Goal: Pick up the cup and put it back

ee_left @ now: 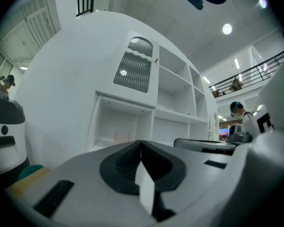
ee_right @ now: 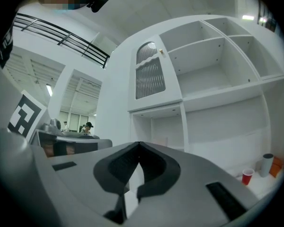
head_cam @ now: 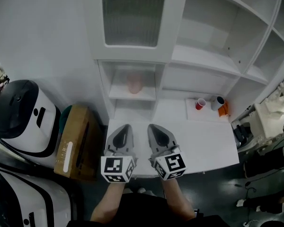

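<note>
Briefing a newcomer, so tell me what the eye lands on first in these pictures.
Two grey grippers, the left gripper and right gripper, sit side by side over the white counter, both shut and empty. A red cup stands at the counter's far right, and a pale pink cup sits on a shelf in the white cabinet straight ahead.

A white shelf unit [head_cam: 213,60] was seen against the wall, with a ribbed-glass cabinet door [head_cam: 132,13] shut at its upper left. A white tabletop [head_cam: 213,145] was set at its foot, and some small orange thing [head_cam: 223,109], too tiny to be made out, was left near its back right corner. A cardboard box [head_cam: 78,143] was parked just beside the tabletop's left end, with a white-and-black machine [head_cam: 23,117] further left. Cables [head_cam: 260,174] were strewn over the dark floor [head_cam: 217,188]. A railing [ee_right: 61,37] and a capped person [ee_right: 87,126] were caught way off.
</note>
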`<state>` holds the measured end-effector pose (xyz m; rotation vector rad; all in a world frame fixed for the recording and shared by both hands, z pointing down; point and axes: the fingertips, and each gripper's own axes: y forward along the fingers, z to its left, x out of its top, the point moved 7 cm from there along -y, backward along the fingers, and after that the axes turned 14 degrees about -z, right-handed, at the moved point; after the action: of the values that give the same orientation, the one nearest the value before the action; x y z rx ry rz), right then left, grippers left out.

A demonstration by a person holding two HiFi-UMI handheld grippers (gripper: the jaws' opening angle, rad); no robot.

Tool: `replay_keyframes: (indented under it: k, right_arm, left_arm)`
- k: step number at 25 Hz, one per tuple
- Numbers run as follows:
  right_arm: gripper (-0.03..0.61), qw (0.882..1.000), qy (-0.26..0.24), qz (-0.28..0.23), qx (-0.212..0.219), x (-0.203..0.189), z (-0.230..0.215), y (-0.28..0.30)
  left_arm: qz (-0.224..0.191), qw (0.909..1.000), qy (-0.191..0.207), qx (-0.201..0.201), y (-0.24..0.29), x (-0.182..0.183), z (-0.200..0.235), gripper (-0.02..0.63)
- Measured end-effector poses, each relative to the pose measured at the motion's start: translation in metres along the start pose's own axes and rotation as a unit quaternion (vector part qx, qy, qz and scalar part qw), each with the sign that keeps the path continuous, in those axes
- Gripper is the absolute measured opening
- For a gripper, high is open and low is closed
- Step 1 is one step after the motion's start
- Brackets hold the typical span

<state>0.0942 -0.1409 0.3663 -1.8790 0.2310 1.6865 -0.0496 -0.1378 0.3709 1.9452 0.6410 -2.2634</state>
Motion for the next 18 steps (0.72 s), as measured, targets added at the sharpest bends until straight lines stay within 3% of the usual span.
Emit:
replay_keyframes:
  k: [18]
  right_arm:
    - [0.009, 1.0, -0.001, 0.009, -0.007, -0.0062, -0.0015, 0.0005]
  left_arm:
    - [-0.001, 1.0, -0.004, -0.005, 0.0018, -0.001, 0.0002, 0.014]
